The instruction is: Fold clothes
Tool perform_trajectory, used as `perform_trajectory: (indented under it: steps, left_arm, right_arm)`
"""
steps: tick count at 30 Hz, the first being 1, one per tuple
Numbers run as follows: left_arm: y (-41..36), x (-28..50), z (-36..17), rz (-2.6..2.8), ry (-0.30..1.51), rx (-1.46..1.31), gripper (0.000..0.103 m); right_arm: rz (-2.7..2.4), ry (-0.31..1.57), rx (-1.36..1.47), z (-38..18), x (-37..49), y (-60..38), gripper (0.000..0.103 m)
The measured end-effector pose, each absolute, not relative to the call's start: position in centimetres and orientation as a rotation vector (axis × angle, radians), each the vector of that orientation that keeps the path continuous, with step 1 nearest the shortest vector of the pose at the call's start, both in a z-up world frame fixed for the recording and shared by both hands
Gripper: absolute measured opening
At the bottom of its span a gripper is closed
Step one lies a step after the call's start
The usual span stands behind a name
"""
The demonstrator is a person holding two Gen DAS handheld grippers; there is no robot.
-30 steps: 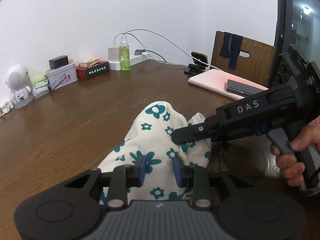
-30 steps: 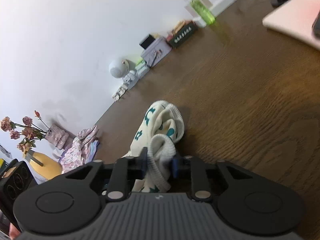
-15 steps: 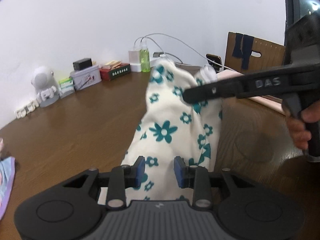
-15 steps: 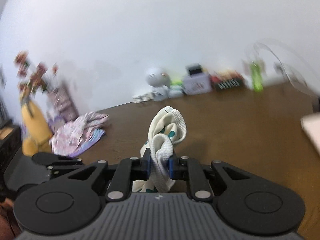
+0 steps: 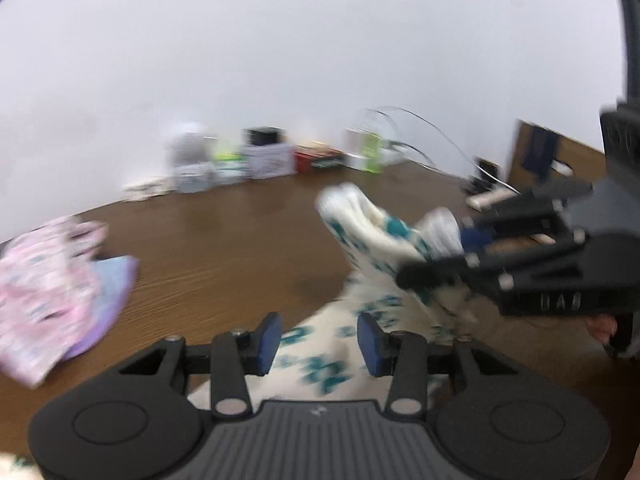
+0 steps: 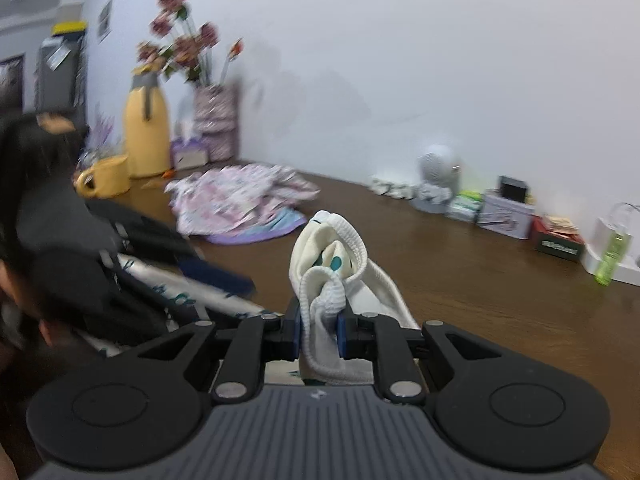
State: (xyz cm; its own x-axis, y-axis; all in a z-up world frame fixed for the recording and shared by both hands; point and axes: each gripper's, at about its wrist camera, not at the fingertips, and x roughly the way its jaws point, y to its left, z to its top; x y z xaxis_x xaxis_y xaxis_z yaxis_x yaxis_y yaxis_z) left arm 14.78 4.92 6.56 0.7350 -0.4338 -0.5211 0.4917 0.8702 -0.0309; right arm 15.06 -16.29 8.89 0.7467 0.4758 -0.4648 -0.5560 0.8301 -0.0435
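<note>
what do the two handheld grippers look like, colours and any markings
Both are black plastic with blue pads on the fingertips. The left gripper and the right gripper each show a ribbed grey base, round black side discs and silver pivot screws. From the left wrist view, the right one's side bears pale lettering, blurred here.

Your cream garment with teal flowers [image 5: 340,360] hangs lifted off the brown table [image 5: 224,256], its ribbed white hem [image 6: 320,312] bunched upward and its body draping down toward you. A crumpled pink-and-lilac floral garment [image 6: 240,200] lies apart, further along the table.
</note>
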Motion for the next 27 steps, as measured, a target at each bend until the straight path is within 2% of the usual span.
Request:
perform_trajectory:
  steps: [4, 10, 14, 19, 21, 22, 24, 27]
  left_arm:
    - [7.7, 13.3, 7.5, -0.448, 0.504, 0.043, 0.041]
    - [7.1, 13.4, 7.9, -0.503, 0.485, 0.043, 0.039]
    - [6.8, 13.6, 7.5, -0.498, 0.494, 0.024, 0.038]
    - [6.6, 13.7, 7.8, -0.511, 0.494, -0.002, 0.038]
    - [5.9, 13.8, 7.9, -0.540, 0.495, 0.003, 0.033]
    - [5.3, 13.9, 8.0, -0.561, 0.498, 0.010, 0.026]
    - [4.0, 13.9, 8.1, -0.599, 0.506, 0.024, 0.020]
    - [2.2, 13.7, 8.3, -0.629, 0.513, 0.067, 0.019]
  right_arm:
    - [0.610, 0.513, -0.227, 7.2, 15.3, -13.5, 0.015]
    - [0.603, 0.558, -0.260, 4.9, 15.2, -11.1, 0.017]
    - [0.681, 0.559, -0.144, 5.8, 15.1, -12.3, 0.037]
    - [0.722, 0.497, 0.051, 9.0, 14.4, -17.5, 0.037]
    - [0.648, 0.485, 0.034, 9.1, 14.9, -19.2, 0.036]
    - [0.632, 0.500, 0.029, 8.7, 15.5, -19.6, 0.035]
    - [0.602, 0.533, 0.020, 7.9, 16.8, -20.6, 0.020]
    - [0.641, 0.587, 0.000, 6.2, 18.4, -20.4, 0.018]
